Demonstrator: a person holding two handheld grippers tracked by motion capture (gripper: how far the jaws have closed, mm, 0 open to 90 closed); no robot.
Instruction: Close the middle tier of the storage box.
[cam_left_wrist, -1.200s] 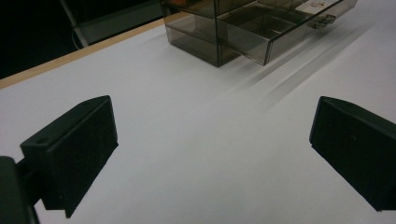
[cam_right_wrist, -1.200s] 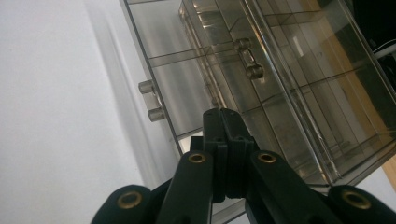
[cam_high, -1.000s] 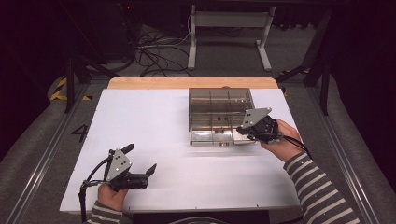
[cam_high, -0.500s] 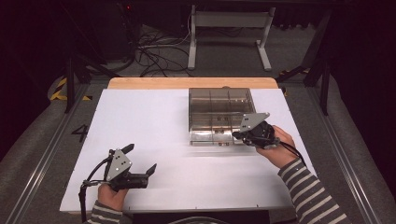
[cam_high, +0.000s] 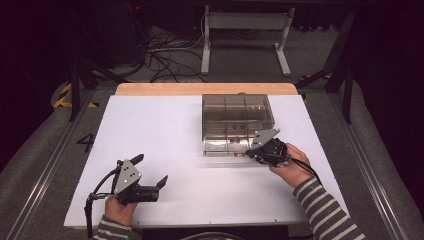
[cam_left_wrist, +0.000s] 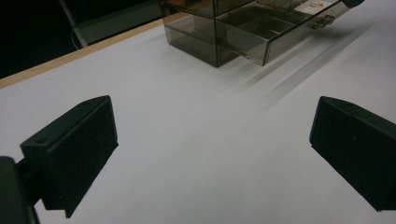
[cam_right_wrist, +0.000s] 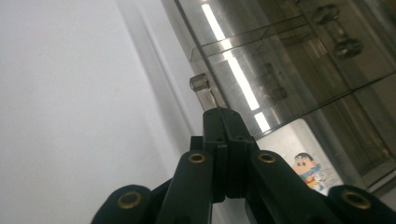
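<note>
A smoky clear drawer cabinet (cam_high: 237, 114) stands at the far middle of the white table (cam_high: 165, 130). Its bottom drawer (cam_high: 225, 146) is pulled partway out toward me. My right gripper (cam_high: 249, 153) is at the drawer's front, shut on the small clear drawer handle (cam_right_wrist: 200, 84), whose stem runs in between the closed jaws of that gripper (cam_right_wrist: 223, 116). A cartoon sticker (cam_right_wrist: 306, 168) lies in the drawer. My left gripper (cam_high: 150, 169) rests near the table's front left, open, with only bare table between its jaws (cam_left_wrist: 210, 154); the cabinet (cam_left_wrist: 210, 37) stands well beyond it.
A wooden strip (cam_high: 205, 88) borders the table's far edge. Beyond it the dark floor holds cables (cam_high: 165, 55) and a metal stand (cam_high: 245, 30). Rails run along both sides of the table.
My right gripper has drawn back toward me and slightly left, and the bottom drawer has slid out with it. The left gripper has stayed where it was.
</note>
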